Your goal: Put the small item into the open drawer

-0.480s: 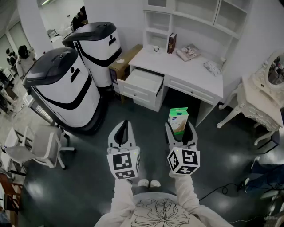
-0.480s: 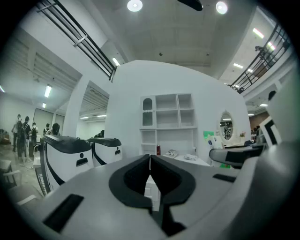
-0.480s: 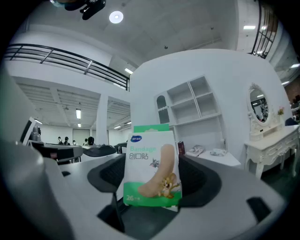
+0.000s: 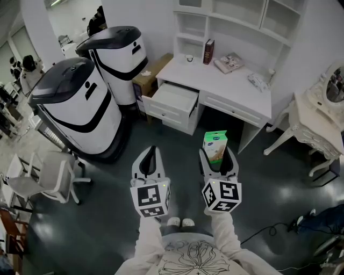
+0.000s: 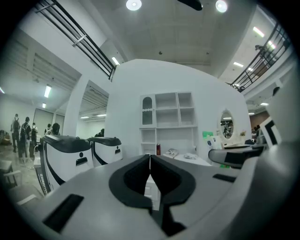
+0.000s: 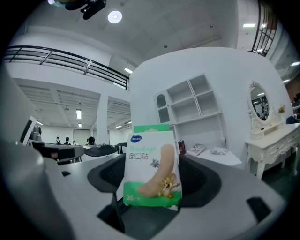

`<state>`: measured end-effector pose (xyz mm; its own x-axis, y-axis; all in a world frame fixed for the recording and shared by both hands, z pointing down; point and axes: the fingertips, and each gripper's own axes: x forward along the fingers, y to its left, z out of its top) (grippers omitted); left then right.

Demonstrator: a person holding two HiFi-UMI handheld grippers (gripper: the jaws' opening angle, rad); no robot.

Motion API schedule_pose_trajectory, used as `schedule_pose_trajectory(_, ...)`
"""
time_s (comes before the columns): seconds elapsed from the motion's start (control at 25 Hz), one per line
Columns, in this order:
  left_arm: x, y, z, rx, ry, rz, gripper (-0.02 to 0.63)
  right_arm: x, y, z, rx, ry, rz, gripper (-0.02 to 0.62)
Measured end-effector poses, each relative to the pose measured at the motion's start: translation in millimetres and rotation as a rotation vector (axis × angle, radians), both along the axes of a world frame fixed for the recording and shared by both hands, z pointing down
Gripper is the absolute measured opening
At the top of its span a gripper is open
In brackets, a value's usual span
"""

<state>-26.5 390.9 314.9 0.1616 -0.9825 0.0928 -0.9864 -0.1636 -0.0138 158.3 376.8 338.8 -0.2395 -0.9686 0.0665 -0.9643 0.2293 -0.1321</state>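
Two big white-and-black machines (image 4: 80, 107) are standing at the left. Across the room a white tabletop (image 4: 226, 80) with shelves (image 4: 236, 16) above it is sitting ahead, and under its left end the open drawer (image 4: 173, 99) is jutting out, its inside looking bare.

Judging from this, the carry is the step in hand. The person is standing well apart from the drawer with the item already picked up. The next move is therefore calling for a walk forward and a reach a little left of centre, bringing the right gripper (image 4: 216, 154) over the drawer's mouth before its fingers let go.

The left gripper (image 4: 151, 151) is riding alongside with its fingers pressed together and nothing between them. The right gripper is clamping its fingers, spread wide, on the two side edges of the bandage box (image 4: 215, 142). The box is standing upright between them, its printed face turning back toward the person — its green top is poking out past the fingertips and its lower edge is sitting deep in the gripper's throat.
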Motion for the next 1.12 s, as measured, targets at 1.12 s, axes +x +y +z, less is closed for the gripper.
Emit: schedule_pose_trajectory(1.12, 26.3, -80.4, 27.2, -0.039, 0.019, -0.071, 0.006, 24.0, -89.5, 25.9, -0.031, -0.022, -0.079, 0.347)
